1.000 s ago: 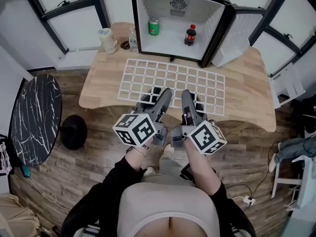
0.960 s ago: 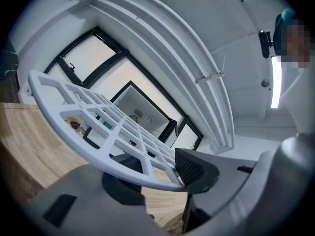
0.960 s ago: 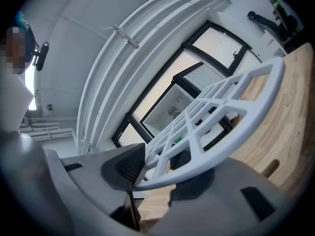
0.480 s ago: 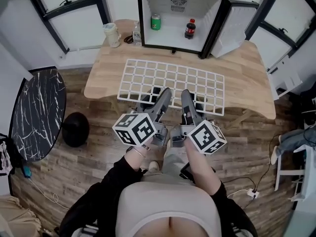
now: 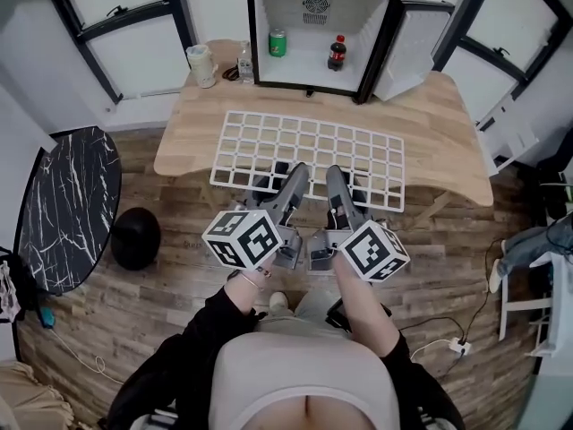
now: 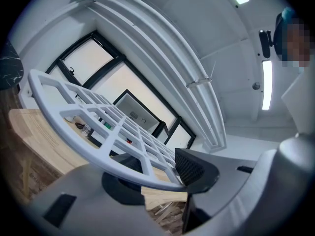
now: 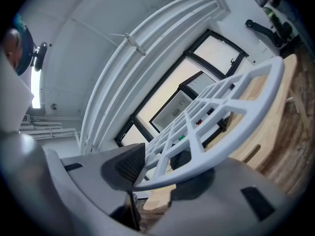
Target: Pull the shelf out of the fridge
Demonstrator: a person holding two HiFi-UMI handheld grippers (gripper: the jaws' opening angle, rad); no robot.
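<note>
green can (image 5: 278, 42) | cola bottle (image 5: 337, 52) | pale cup (image 5: 202, 64) on wooden table (image 5: 448, 141) | black marble round table (image 5: 67, 206) beside

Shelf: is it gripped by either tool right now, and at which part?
Yes, both. The left tool and right tool are each clamped on the near edge rail of the white grid shelf, side by side near its middle.

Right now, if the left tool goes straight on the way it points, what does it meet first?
The white shelf: the left tool is clamped on its near edge. Beyond that, probably the open fridge, though depth is unclear.
</note>
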